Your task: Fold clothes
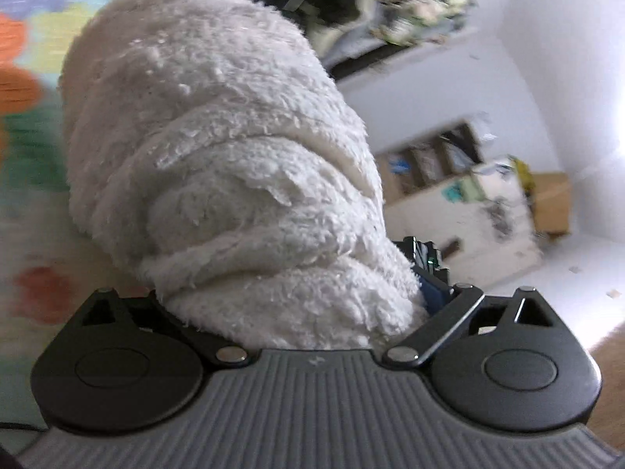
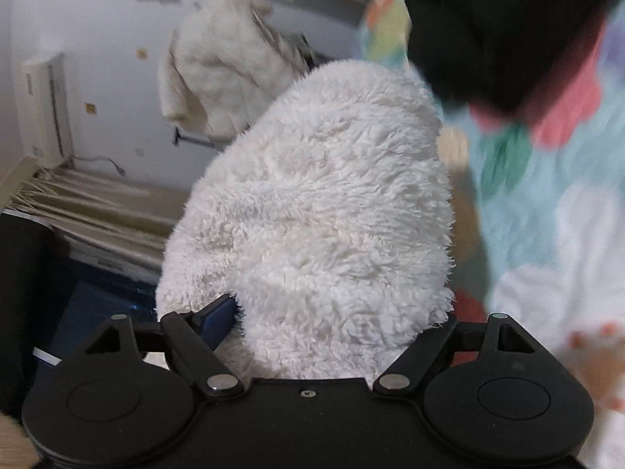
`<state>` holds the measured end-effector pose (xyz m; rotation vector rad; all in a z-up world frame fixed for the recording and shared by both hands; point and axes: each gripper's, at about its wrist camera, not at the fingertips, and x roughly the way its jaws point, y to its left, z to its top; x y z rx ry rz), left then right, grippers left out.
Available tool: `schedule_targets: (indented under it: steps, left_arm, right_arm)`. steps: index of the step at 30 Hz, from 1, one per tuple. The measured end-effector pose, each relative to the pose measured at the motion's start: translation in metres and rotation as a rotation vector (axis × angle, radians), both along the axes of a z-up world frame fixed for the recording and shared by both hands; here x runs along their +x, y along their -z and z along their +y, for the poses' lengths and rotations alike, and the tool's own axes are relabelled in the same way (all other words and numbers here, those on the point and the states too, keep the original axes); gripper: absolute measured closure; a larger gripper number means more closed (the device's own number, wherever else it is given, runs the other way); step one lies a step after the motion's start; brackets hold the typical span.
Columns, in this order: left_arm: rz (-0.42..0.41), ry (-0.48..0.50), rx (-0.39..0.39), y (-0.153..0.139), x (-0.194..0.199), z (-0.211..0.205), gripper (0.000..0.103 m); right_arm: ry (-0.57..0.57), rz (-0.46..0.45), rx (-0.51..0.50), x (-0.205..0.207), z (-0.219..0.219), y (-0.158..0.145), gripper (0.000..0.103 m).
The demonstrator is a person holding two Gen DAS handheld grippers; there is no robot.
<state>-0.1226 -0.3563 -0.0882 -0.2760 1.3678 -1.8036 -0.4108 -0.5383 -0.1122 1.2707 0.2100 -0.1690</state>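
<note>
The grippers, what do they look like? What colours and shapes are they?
Left gripper: grey ribbed body, two round black discs, black link bars with silver pins, and a blue finger. Right gripper: smooth black body, the same discs, bars and pins, one small screw, and a blue finger. No hands or sleeves clearly show.

The left gripper (image 1: 297,312) has a grey ribbed body, black round housings, black link arms and silver rivets. The right gripper (image 2: 324,336) is all black, with one centre screw; both show blue fingers (image 2: 218,314).

White garment (image 1: 234,156) — shaggy fleece, seemingly; gripper linkages (image 1: 441,328) — matt black plastic.
</note>
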Motion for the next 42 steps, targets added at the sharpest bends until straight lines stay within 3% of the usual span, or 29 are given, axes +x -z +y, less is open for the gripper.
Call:
schedule_targets:
  steps: [2,5,8,10,12,13,15,16,20,22,27,30,32,33,38,40,42]
  left_arm:
    - [0.016,0.061,-0.059,-0.013,-0.024,-0.015,0.006]
    - [0.072,0.147,-0.142,-0.020,-0.061,-0.043,0.005]
    - [0.182,0.199,-0.164,0.000,-0.103,-0.085,0.004]
    - [0.216,0.211,-0.148,0.022,-0.130,-0.112,0.004]
    - [0.152,0.198,-0.056,0.053,-0.158,-0.139,0.003]
    - [0.082,0.185,0.036,0.070,-0.171,-0.152,0.003]
    - [-0.129,0.182,0.184,0.091,-0.192,-0.168,0.003]
    - [-0.223,0.205,0.197,0.095,-0.202,-0.171,0.003]
    - [-0.314,0.168,0.189,0.064,-0.201,-0.157,0.006]
    - [-0.362,0.159,0.163,0.037,-0.191,-0.144,0.007]
    - [-0.431,0.116,0.007,-0.027,-0.165,-0.122,0.007]
    - [-0.427,0.107,-0.103,-0.057,-0.156,-0.134,0.007]
    - [-0.446,0.163,-0.153,-0.054,-0.161,-0.149,0.007]
    - [-0.457,0.190,-0.175,-0.052,-0.164,-0.156,0.007]
    - [-0.557,0.228,-0.058,0.009,-0.185,-0.214,0.010]
    - [-0.553,0.224,-0.039,0.022,-0.184,-0.228,0.009]
    - [-0.541,0.226,-0.047,0.022,-0.184,-0.233,0.010]
  right_arm:
    - [0.035,0.020,-0.062,-0.029,-0.001,-0.032,0.018]
    - [0.092,0.131,-0.197,-0.075,-0.005,-0.086,0.018]
    - [0.117,0.352,-0.368,-0.097,-0.018,-0.124,0.018]
    - [0.139,0.487,-0.455,-0.108,-0.030,-0.130,0.018]
    - [0.164,0.600,-0.499,-0.114,-0.047,-0.116,0.019]
    - [0.176,0.676,-0.516,-0.115,-0.057,-0.101,0.021]
    - [0.155,0.814,-0.522,-0.106,-0.074,-0.065,0.025]
    - [0.140,0.852,-0.516,-0.104,-0.081,-0.047,0.024]
    - [0.247,0.743,-0.475,-0.117,-0.082,-0.038,0.020]
    - [0.313,0.768,-0.534,-0.125,-0.062,-0.051,0.020]
    - [0.557,0.845,-0.696,-0.135,-0.002,-0.103,0.018]
    - [0.570,0.800,-0.751,-0.136,0.034,-0.119,0.018]
    - [0.536,0.775,-0.772,-0.133,0.055,-0.123,0.021]
    - [0.489,0.804,-0.765,-0.125,0.061,-0.117,0.026]
    - [0.358,1.073,-0.711,-0.110,0.055,-0.034,0.030]
    - [0.392,1.087,-0.699,-0.119,0.051,-0.011,0.030]
    - [0.443,1.034,-0.672,-0.132,0.042,0.000,0.029]
